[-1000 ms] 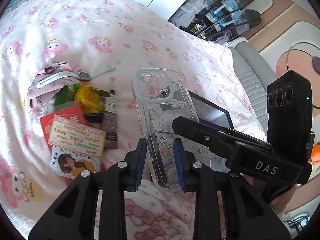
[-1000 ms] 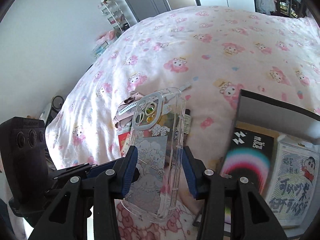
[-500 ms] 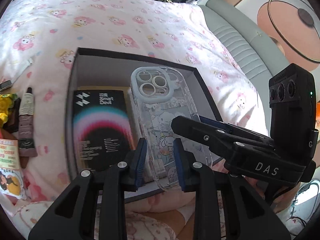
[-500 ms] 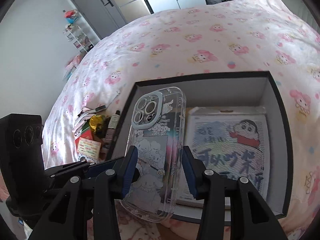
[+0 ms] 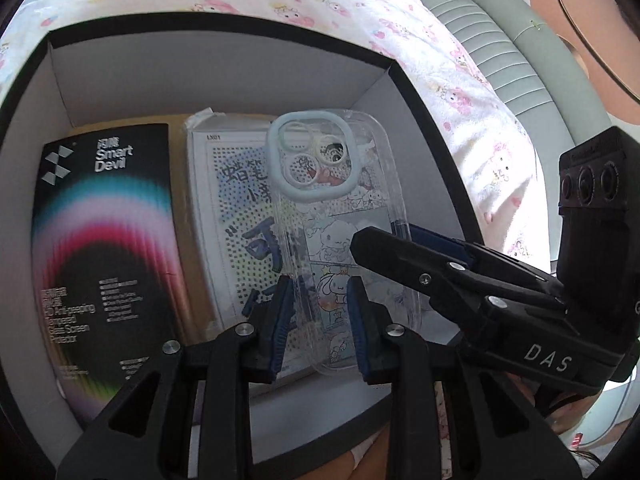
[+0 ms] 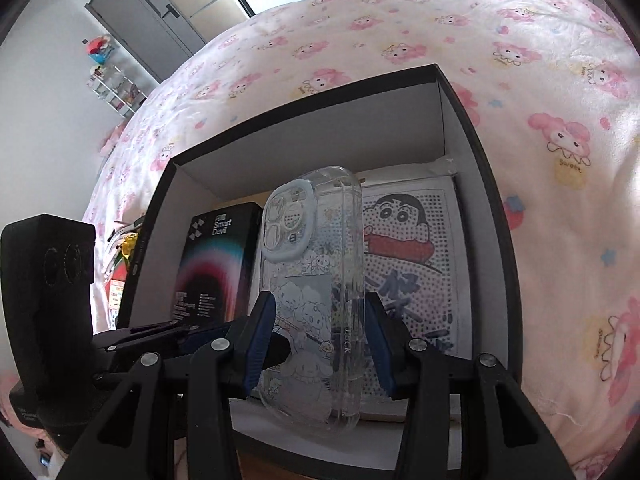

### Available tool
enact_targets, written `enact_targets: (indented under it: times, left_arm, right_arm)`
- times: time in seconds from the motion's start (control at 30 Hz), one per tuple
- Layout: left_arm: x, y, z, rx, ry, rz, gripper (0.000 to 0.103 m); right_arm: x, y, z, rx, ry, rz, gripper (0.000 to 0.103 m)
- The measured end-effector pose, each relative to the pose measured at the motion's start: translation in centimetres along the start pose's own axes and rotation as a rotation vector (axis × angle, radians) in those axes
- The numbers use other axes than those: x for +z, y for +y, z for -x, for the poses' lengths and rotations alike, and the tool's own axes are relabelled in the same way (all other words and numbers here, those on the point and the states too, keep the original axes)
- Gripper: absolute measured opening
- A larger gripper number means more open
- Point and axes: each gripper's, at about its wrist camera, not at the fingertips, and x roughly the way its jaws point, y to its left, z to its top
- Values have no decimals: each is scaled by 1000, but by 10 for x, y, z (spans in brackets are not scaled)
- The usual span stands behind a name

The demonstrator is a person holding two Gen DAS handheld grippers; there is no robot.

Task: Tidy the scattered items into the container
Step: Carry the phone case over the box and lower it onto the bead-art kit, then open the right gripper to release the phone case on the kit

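Note:
A clear phone case (image 5: 340,220) with cartoon prints is held by both grippers over the open black box (image 5: 224,64). My left gripper (image 5: 320,320) is shut on the case's lower end. My right gripper (image 6: 318,340) is shut on the same phone case (image 6: 316,280), which is tilted on edge in its view. The case hangs just above a cartoon-printed pack (image 6: 412,248) lying in the box (image 6: 320,120). A black Smart Devil screen protector box (image 5: 104,240) lies at the box's left side, also seen in the right wrist view (image 6: 216,264).
The box sits on a pink cartoon bedspread (image 6: 560,160). Several scattered small items (image 6: 120,264) lie on the bed left of the box. A grey padded headboard (image 5: 520,80) runs along the right in the left wrist view.
Both grippers carried the case from over the scattered pile to the right and down into the box. The box now fills both views.

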Motion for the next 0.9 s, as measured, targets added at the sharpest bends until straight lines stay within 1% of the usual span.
enact_targets:
  times: [0.07,0.17,0.3,0.37,0.43,0.5,0.63,0.77,0.87,0.9]
  left_arm:
    - [-1,-1,-5,11,11,-3,26]
    - [-3,3,-3,5,15,12,26]
    - [-6,9,14,27,-26,39,26]
    - [-5,11,20,50,-43,52,26]
    - [-4,14,21,79,-50,74,26]
    - [-4,16,18,92,-53,105,26]
    - [-3,15,1,79,-19,146,26]
    - [-2,4,-5,72,-2,134,26]
    - [-2,-8,-10,37,38,106,26]
    - [-3,-11,-11,29,50,98,26]
  right_arm:
    - [-1,-1,-3,-23,7,3,42]
    - [-1,0,-3,-38,3,12,42]
    - [-4,-1,6,-29,-52,16,41]
    - [-6,-2,11,-28,-79,5,40]
    - [-7,-1,18,-37,-107,20,40]
    - [-7,0,22,-59,-127,42,41]
    - [-9,-5,20,-120,-124,60,40]
    - [-9,-14,28,-96,-136,29,40]
    - [-7,-25,37,-112,-158,0,40]
    - [-5,-27,36,-82,-153,-11,40]
